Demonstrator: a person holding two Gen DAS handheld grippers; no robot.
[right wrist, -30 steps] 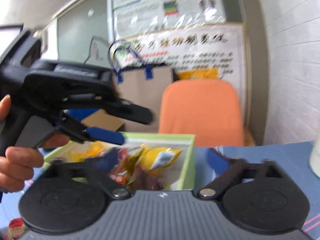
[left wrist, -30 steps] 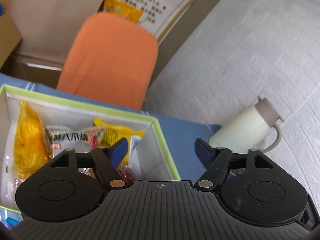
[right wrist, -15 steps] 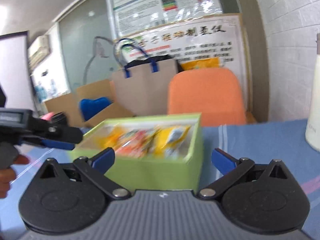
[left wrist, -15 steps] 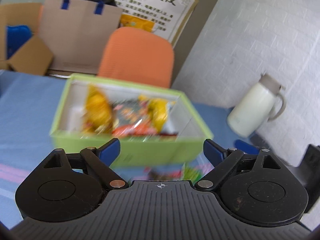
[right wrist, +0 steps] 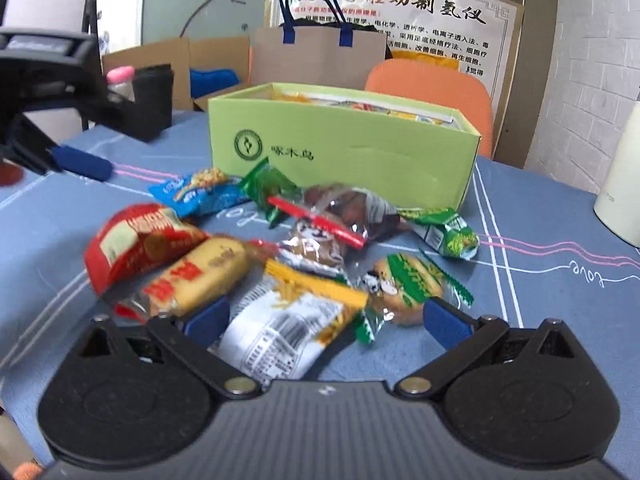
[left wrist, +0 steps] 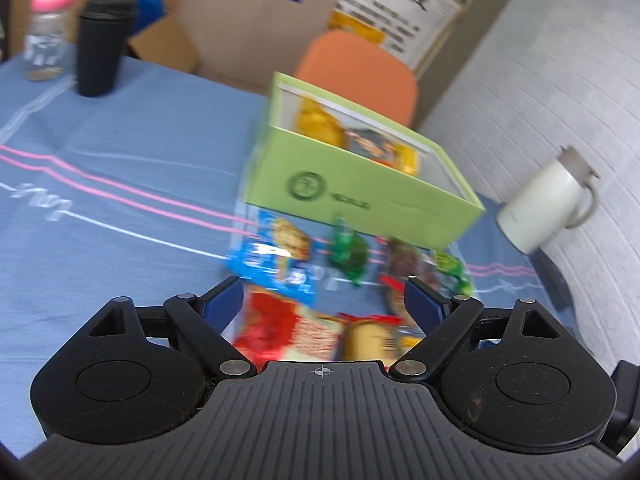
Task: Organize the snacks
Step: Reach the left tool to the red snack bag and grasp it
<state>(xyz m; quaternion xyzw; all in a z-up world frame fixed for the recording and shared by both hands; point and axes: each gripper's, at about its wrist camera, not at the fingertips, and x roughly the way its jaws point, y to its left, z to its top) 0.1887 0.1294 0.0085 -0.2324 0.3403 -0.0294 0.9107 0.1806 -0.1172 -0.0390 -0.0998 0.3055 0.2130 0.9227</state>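
Right now both grippers hang over the loose snacks, picking which one to grab. Some snacks already sit in the green box (right wrist: 344, 152); the rest lie on the blue cloth just in front of it. The left gripper (left wrist: 323, 300) is closing a little, still wide, with nothing pinched. The right gripper (right wrist: 326, 320) is wide apart too (a white and yellow packet (right wrist: 280, 332) lies under it). Next, I think, it must drop lower and squeeze.

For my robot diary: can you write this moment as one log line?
left gripper: closing, empty | right gripper: open, empty | snacks: loose before green box
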